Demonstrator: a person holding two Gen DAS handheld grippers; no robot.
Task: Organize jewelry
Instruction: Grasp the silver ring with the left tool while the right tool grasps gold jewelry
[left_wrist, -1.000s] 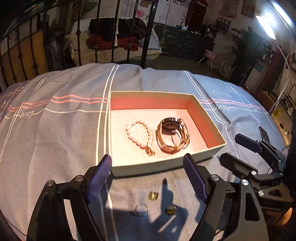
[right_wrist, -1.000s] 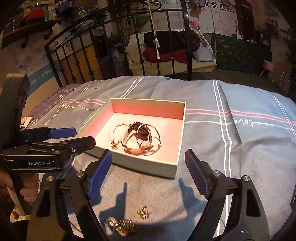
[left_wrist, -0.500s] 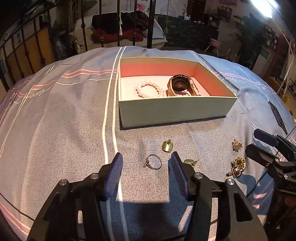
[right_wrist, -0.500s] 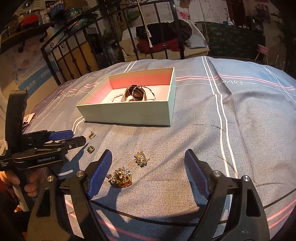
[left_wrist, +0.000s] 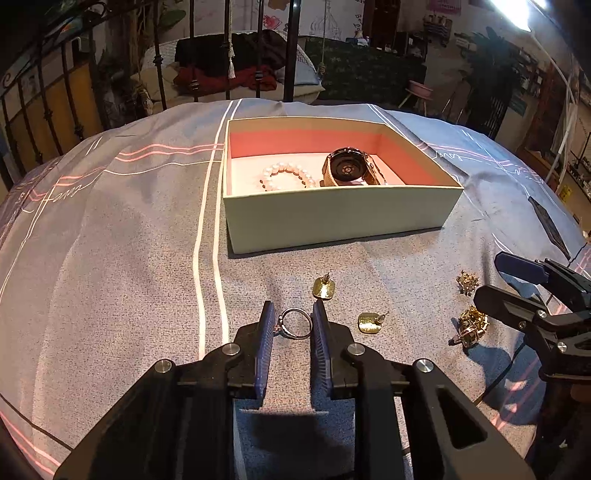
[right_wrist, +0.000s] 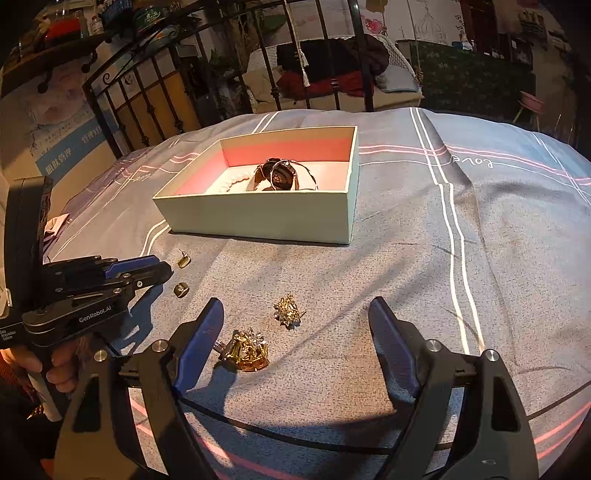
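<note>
A pale box (left_wrist: 332, 218) with a pink lining holds a pearl bracelet (left_wrist: 288, 175) and a watch (left_wrist: 347, 168); it also shows in the right wrist view (right_wrist: 258, 218). My left gripper (left_wrist: 293, 325) has closed around a silver ring (left_wrist: 293, 328) lying on the bedspread; the blue pads touch its sides. Two flat gold earrings (left_wrist: 325, 288) (left_wrist: 370, 322) lie just past it. My right gripper (right_wrist: 295, 332) is open above two gold cluster pieces (right_wrist: 247, 349) (right_wrist: 289, 309), the nearer one by its left finger.
The grey striped bedspread (left_wrist: 110, 258) covers the whole surface. A black iron bed rail (right_wrist: 207, 96) stands behind the box. The right gripper shows at the right edge of the left wrist view (left_wrist: 535, 295), the left gripper at the left of the right wrist view (right_wrist: 140, 275).
Both grippers have dropped lower and pulled back from the box. My left gripper's jaws have narrowed from wide open until they close on the ring. The right gripper has stayed open.
</note>
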